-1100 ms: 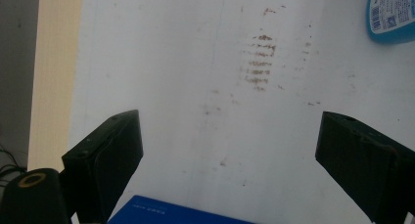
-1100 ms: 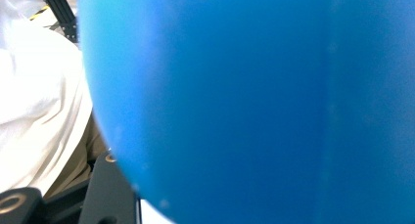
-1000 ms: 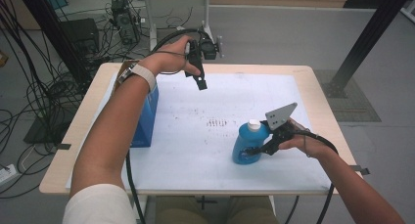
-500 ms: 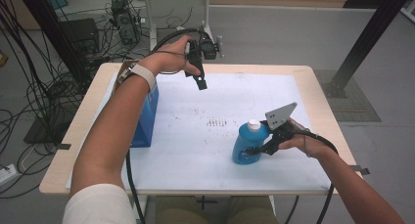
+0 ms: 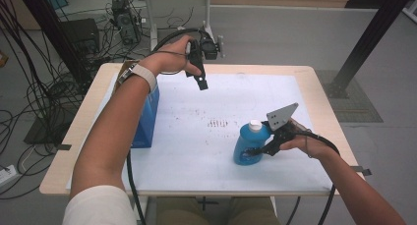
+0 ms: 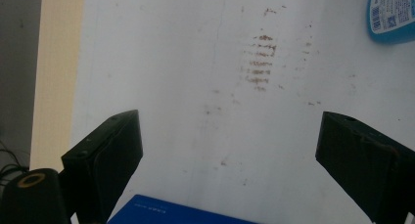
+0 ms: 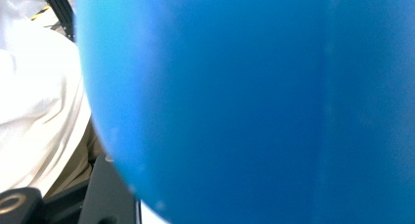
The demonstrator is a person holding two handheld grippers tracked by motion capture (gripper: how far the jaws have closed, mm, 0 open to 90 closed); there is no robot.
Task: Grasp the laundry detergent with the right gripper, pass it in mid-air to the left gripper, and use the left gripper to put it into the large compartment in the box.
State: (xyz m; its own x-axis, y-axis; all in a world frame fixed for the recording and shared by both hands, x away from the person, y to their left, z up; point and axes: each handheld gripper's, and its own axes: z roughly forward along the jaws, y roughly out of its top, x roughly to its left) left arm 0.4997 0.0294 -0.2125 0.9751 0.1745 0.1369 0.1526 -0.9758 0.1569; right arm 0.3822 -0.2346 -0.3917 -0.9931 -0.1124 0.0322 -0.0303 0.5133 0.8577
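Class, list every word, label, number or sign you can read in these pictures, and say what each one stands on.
Nothing can be quoted as it reads.
Blue bottle: its label in the left gripper view carries small print and a code-like square, too small and blurred to read.
Blue box: a faint line of pale print on its top edge, too small to read.
White table cover: brown smudges, no writing.
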